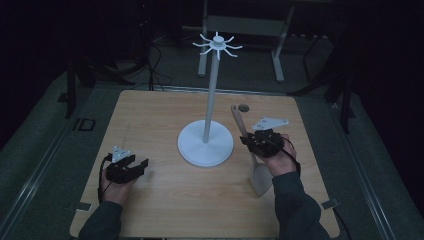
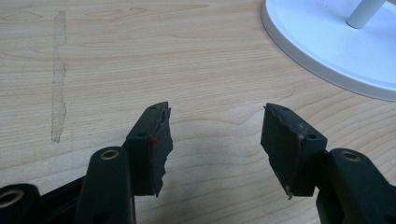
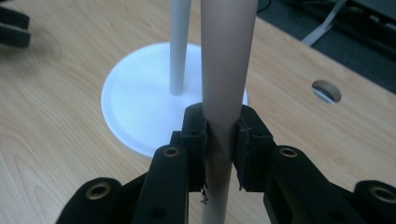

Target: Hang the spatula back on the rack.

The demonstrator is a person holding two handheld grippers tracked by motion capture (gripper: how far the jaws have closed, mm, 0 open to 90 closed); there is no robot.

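A white stand (image 1: 205, 142) with a round base, a tall pole and a ring of hooks (image 1: 217, 45) at its top rises mid-table. To its right a beige spatula (image 1: 260, 179) is held by my right gripper (image 1: 252, 139), shut on the handle (image 3: 226, 70); the flat blade points toward the person, the handle end toward the far side. In the right gripper view both pads clamp the handle, with the stand's base (image 3: 140, 107) behind. My left gripper (image 1: 141, 165) rests low at the left of the table, open with nothing between its jaws (image 2: 215, 140).
The wooden table (image 1: 150, 120) has a small round hole (image 1: 244, 107) at its far side, right of the pole. A faint tape mark (image 2: 58, 79) lies on the wood ahead of the left gripper. The stand's base rim (image 2: 327, 51) is close to its right.
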